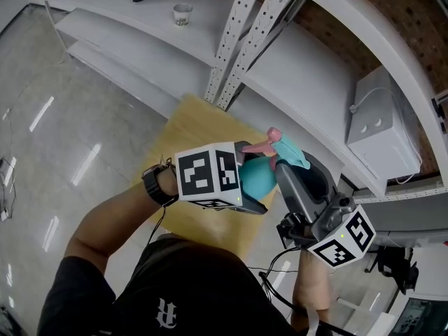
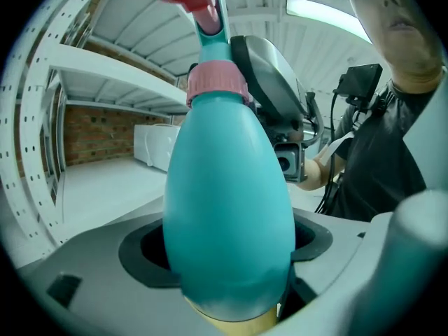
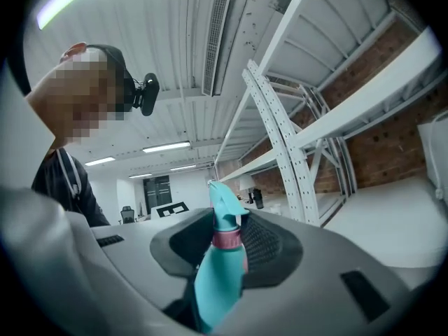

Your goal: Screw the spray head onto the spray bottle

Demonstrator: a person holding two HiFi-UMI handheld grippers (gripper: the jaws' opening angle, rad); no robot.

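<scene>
Near table [image 1: 183, 128] edge, L claw [image 1: 252, 186] holds bottle [image 2: 227, 208], R claw [image 1: 281, 162] head [image 3: 225, 205]

Spray bottle [image 1: 266, 179] mostly behind the left gripper [image 1: 253, 178].

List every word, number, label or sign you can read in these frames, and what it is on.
Nothing reads clearly.
Cup on the shelf: print too small to read.
Black shirt: white emblem, perhaps a stylised letter, not legible.
Spray bottle and spray head: no label visible.
Marker cubes: square patterns only, no words.
</scene>
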